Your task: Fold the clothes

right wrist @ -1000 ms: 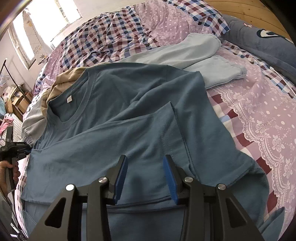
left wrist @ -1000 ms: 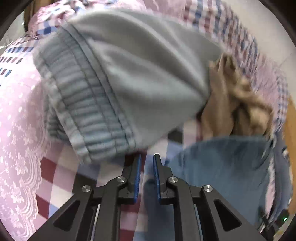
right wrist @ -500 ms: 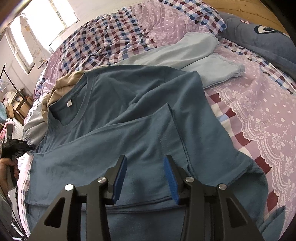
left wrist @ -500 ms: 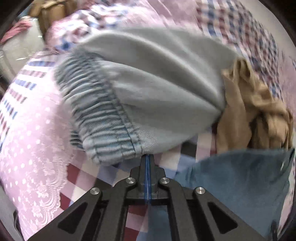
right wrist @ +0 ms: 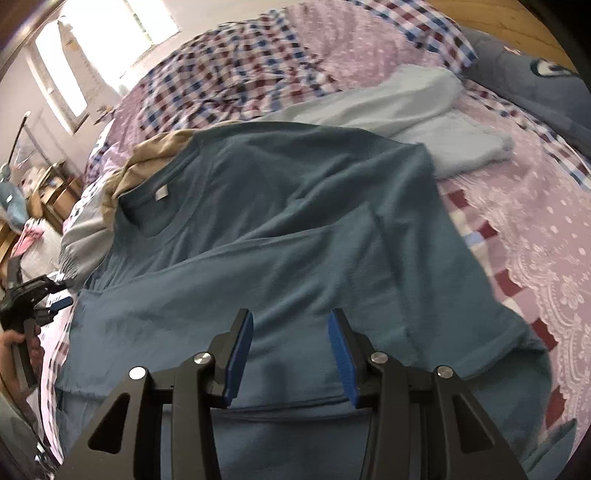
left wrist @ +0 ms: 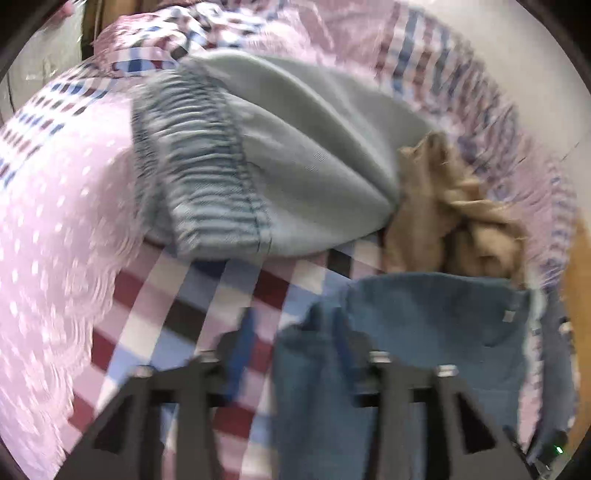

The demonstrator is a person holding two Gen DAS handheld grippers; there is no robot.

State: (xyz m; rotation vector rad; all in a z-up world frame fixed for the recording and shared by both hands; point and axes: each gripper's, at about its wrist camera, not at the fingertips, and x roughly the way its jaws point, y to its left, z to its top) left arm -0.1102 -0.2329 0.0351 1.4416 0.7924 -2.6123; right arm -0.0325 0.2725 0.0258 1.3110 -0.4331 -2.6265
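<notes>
A blue t-shirt point(right wrist: 295, 221) lies spread on the bed, collar to the left and sleeve folded across its front. My right gripper point(right wrist: 291, 350) hovers open just above its lower part, with nothing between the pads. My left gripper point(left wrist: 291, 350) is blurred and its jaws are opening. The shirt's shoulder edge point(left wrist: 424, 332) lies below and between its fingers, unpinched. Beyond it are light grey-blue trousers point(left wrist: 277, 166) with an elastic waistband and a crumpled tan garment point(left wrist: 450, 221). In the right wrist view, a hand holds the left gripper point(right wrist: 62, 295) at the shirt's left edge.
The bed cover point(right wrist: 535, 229) is pink with lace and a red, white and blue check. The trouser legs point(right wrist: 406, 107) run along the far side of the shirt. A blue pillow point(right wrist: 535, 85) lies by the wooden headboard point(right wrist: 498, 14). Furniture point(right wrist: 51, 184) stands beside the bed at left.
The left gripper closed fully, then opened wide and drew back from the trouser waistband. The shirt's edge now lies under its fingers. The right gripper stayed over the shirt.
</notes>
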